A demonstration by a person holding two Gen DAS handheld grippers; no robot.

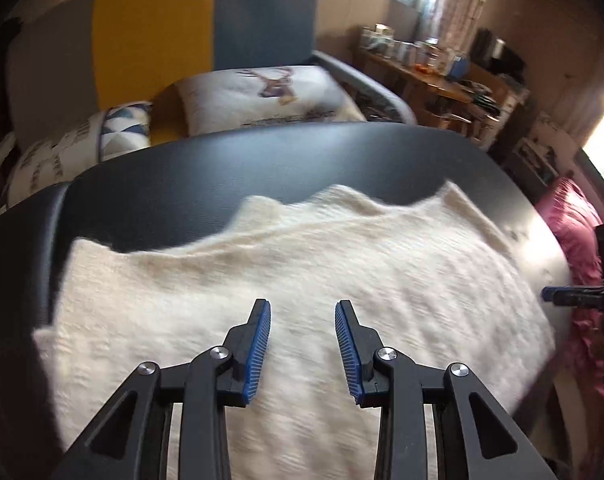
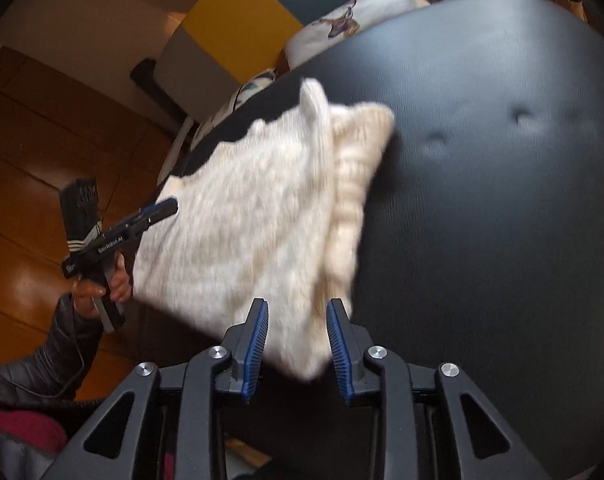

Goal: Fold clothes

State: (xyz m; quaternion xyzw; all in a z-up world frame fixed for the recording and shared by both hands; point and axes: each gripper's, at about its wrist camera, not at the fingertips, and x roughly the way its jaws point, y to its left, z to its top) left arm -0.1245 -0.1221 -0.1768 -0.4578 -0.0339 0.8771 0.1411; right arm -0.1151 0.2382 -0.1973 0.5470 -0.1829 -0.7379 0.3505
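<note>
Sweater: the cream knit sweater (image 1: 285,280) lies spread on the black padded surface (image 1: 261,160), its far edge rumpled into peaks, its near part running under the left tool.
Left gripper: the left gripper (image 1: 302,308) hovers over the middle of the knit, jaws apart, nothing between the blue pads (image 1: 259,344).
Right gripper: the right gripper (image 2: 297,306) has its jaws parted too, astride the near corner of the sweater (image 2: 261,216); the corner sits between the fingers, but motion blur makes it hard to say whether the pads touch it.
Step in hand: looks like taking hold of an edge for a fold, and that is my reading, not a certainty.
Doing it well: close on the ribbed hem (image 2: 350,200) rather than loose body knit, catch both layers, and lift low so the far side does not drag and bunch more.
Other hand: bring the left tool off the centre to an edge before lifting, or the fold will sag between the two.
Left view only: the pink cloth (image 1: 578,232) beside the surface, the deer cushion (image 1: 261,96) behind it, the cluttered desk (image 1: 430,76).
Right view only: the person's hand (image 2: 101,284) on the left tool's handle, the wooden floor (image 2: 29,160), the dimples in the padding (image 2: 522,116).
</note>
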